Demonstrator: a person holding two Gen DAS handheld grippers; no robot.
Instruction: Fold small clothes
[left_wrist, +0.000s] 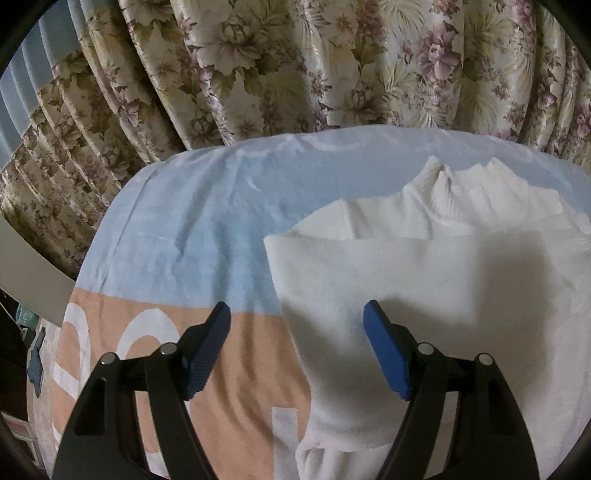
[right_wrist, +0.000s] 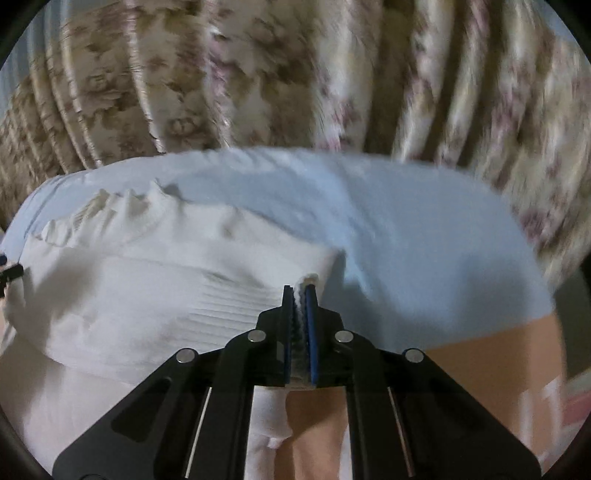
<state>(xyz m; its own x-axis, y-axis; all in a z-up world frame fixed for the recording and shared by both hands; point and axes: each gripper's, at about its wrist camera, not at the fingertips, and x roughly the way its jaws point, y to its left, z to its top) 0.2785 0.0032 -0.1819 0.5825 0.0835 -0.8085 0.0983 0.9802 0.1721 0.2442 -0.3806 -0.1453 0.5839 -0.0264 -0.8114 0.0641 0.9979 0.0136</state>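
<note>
Your work surface is covered by one cloth (left_wrist: 192, 229), pale blue at the far side and peach with white shapes at the near side; whether a tabletop or a bed lies beneath cannot be told. One floral curtain (left_wrist: 295, 66) hangs in pleats behind it across the full width.

Left wrist view: at far left, a pale ledge (left_wrist: 33, 280) and dim clutter beyond the cloth's edge, which the other view does not show. Your left gripper (left_wrist: 295, 314) is released, jaws wide apart, above the cloth. Its left blue pad is over peach cloth, its right pad over the garment's left part. One white garment (left_wrist: 424, 266) lies on the cloth, its ruffled edge at the far side.

Right wrist view, blurred by motion: the same white garment (right_wrist: 147, 288) fills the left half. Your right gripper (right_wrist: 302, 291) is clenched on a fold of the garment's right edge, white fabric showing between the pads.

Count: two grippers, one garment, one cloth, one curtain.
</note>
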